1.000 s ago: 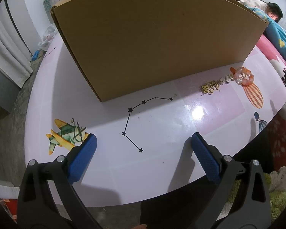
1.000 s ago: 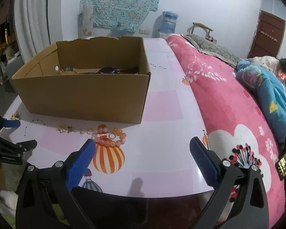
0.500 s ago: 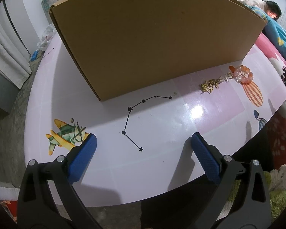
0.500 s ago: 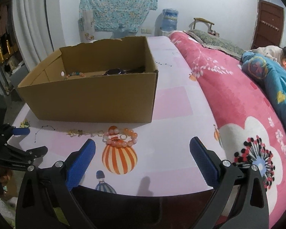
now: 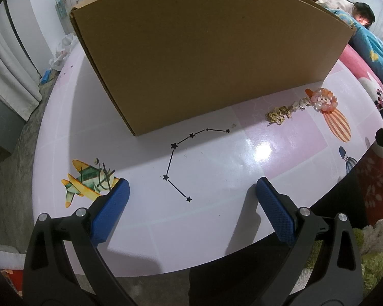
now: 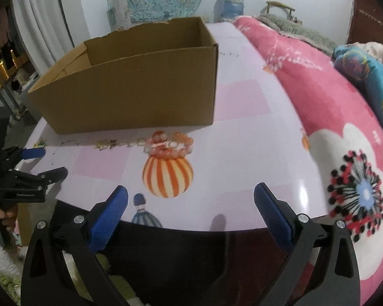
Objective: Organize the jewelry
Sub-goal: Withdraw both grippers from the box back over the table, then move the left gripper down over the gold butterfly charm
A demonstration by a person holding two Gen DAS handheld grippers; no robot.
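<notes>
An orange-pink bead bracelet (image 6: 169, 144) lies on the pale table just in front of the cardboard box (image 6: 130, 94), above a printed striped balloon. A gold chain (image 6: 115, 144) trails left from it. In the left wrist view the bracelet (image 5: 323, 103) and chain (image 5: 280, 114) sit far right by the box (image 5: 206, 51). My right gripper (image 6: 190, 205) is open, low over the table's near edge, short of the bracelet. My left gripper (image 5: 192, 200) is open and holds nothing; in the right wrist view it (image 6: 44, 163) shows at far left.
A pink flowered blanket (image 6: 332, 117) covers a bed along the table's right side, where a person (image 5: 362, 15) lies under a blue cover. White curtains (image 6: 46, 25) hang at the left. The box's inside is hidden from both views. A hand (image 6: 0, 215) holds the left gripper.
The right gripper has dropped lower and come nearer to the table, so the bracelet looms larger and the box's contents have gone out of sight. The left gripper has hardly moved.
</notes>
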